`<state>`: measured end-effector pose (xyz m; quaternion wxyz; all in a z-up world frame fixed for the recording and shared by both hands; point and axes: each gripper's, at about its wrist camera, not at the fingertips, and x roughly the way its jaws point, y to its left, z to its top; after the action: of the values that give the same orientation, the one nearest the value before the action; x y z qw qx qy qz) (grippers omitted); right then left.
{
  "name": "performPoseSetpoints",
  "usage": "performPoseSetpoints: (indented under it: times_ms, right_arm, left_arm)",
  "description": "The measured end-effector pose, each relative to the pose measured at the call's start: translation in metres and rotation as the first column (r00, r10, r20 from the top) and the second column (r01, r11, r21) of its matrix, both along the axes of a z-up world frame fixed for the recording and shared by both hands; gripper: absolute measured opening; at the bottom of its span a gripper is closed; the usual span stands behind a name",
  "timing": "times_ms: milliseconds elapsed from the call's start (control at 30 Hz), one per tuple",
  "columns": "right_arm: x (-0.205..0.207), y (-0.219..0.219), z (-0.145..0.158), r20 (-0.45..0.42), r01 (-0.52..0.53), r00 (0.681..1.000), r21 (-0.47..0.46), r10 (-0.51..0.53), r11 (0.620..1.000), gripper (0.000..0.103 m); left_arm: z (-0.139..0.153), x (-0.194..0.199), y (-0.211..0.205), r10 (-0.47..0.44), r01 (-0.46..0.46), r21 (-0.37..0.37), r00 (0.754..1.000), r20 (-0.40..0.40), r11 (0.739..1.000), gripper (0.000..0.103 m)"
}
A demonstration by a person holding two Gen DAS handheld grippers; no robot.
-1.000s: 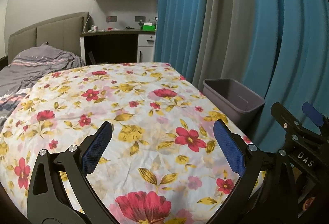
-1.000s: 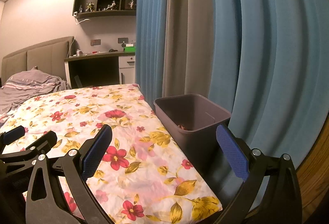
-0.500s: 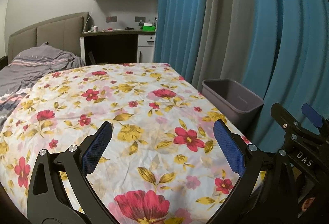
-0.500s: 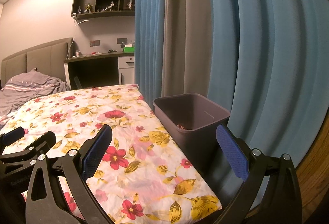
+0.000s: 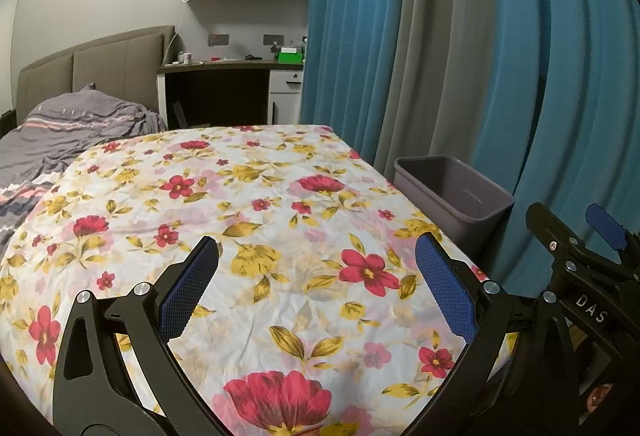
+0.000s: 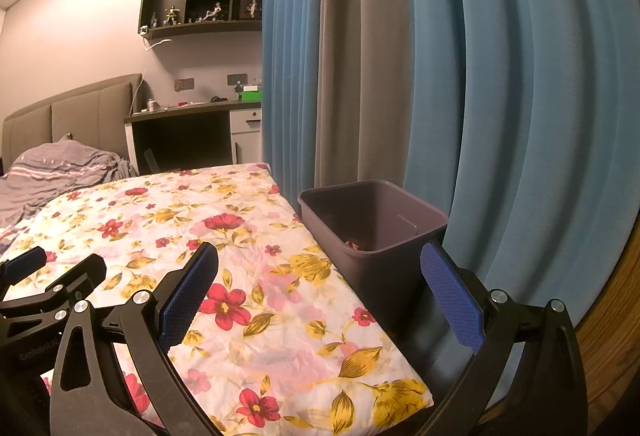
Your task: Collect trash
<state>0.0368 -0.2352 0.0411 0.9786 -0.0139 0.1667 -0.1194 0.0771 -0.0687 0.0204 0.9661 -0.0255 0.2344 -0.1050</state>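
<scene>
The grey bin (image 6: 374, 232) stood on the floor between the floral-sheeted bed (image 6: 224, 236) edge and the blue curtain (image 6: 500, 115), a scrap of trash (image 6: 354, 244) inside. Both the left gripper (image 5: 316, 280) and the right gripper (image 6: 320, 284) were spread wide, empty, over bare sheet.

bin (image 6: 372, 232): dark grey-purple rectangular plastic tub | state: upright, open top | place: centre-right of the right wrist frame, right of middle in the left wrist frame (image 5: 452, 195) | trash (image 6: 354, 244): small red-and-white scrap low inside, by the near-left inner wall, mostly hidden behind the rim
</scene>
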Motion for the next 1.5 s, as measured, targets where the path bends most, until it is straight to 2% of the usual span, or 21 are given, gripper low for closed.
performPoseSetpoints:
  times_ms: [1500]
  right_arm:
    - [-0.0011, -0.0029, -0.0004, 0.002, -0.001, 1.0, 0.008, 0.001, 1.0, 0.097]
  left_arm:
    - [0.0004, 0.0009, -0.0078, -0.028, 0.028, -0.012, 1.0, 0.012, 1.0, 0.097]
